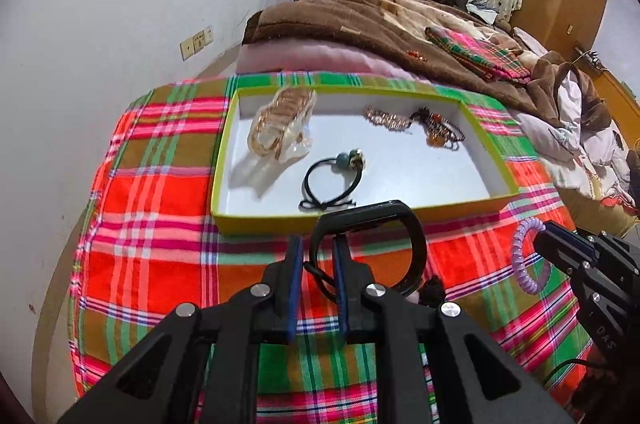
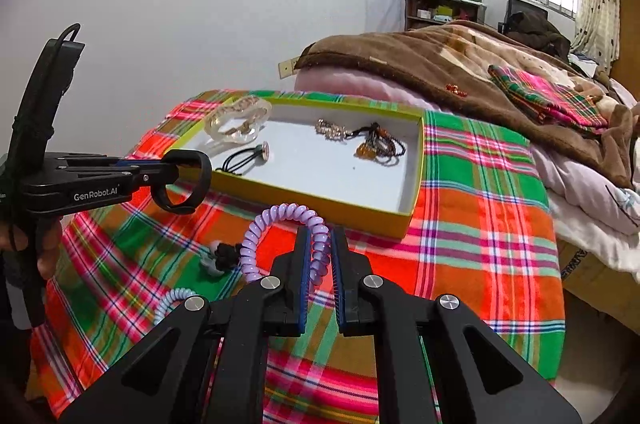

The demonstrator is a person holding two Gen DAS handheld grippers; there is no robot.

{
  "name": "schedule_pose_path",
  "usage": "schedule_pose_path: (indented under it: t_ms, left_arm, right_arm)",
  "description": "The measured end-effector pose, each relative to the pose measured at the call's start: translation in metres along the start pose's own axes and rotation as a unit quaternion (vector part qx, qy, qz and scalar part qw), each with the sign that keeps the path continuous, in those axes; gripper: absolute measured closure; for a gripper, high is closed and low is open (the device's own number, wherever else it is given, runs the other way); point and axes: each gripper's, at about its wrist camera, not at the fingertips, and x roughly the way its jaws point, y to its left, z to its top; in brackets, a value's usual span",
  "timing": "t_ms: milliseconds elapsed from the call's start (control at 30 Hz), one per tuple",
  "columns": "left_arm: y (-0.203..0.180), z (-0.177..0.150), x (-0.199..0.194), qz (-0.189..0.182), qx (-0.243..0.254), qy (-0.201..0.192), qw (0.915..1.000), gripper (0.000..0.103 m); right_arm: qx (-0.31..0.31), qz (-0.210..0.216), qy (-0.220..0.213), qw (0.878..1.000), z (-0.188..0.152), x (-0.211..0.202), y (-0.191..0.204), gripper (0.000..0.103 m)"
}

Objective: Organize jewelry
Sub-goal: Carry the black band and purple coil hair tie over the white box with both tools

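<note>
Both tools carry a piece toward the box.

The left tool [image 1: 316,256] is clamped on a black plastic band [image 1: 404,224], the right tool [image 2: 320,252] on a lilac spiral hair tie [image 2: 256,228]; both hang at lower centre, above the plaid cloth [image 1: 160,191]. Next, each must clear the near rim of the shallow yellow-green box [image 1: 224,159]; its white floor has free room at the centre.

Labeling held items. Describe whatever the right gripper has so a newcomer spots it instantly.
On the plaid cloth, just in front of the yellow-rimmed box, the right gripper pinches a lilac spiral hair tie. It is coiled like phone cord, unlike the smooth black band held beside it.
</note>
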Motion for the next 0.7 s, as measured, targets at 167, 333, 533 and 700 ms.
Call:
schedule_pose_path:
  t_ms: [167,333,533,700]
  left_arm:
    - [-0.001,0.012,-0.004,-0.004,0.004,-0.008,1.0000,0.088]
    - [-0.007,0.028,-0.006,-0.004,0.011,-0.017,0.9998,0.088]
    - [-0.013,0.047,0.003,-0.012,0.015,-0.018,0.9997,0.088]
    - [-0.017,0.061,0.015,-0.019,0.018,-0.012,0.9996,0.088]
  right_arm:
    - [0.003,-0.002,-0.007,1.000,0.010,-0.002,-0.002,0.093]
    - [0.008,-0.007,-0.012,1.000,0.021,0.001,-0.005,0.093]
    - [0.020,-0.017,-0.009,1.000,0.036,0.011,-0.014,0.093]
    - [0.031,-0.020,-0.003,0.999,0.047,0.026,-0.023,0.093]
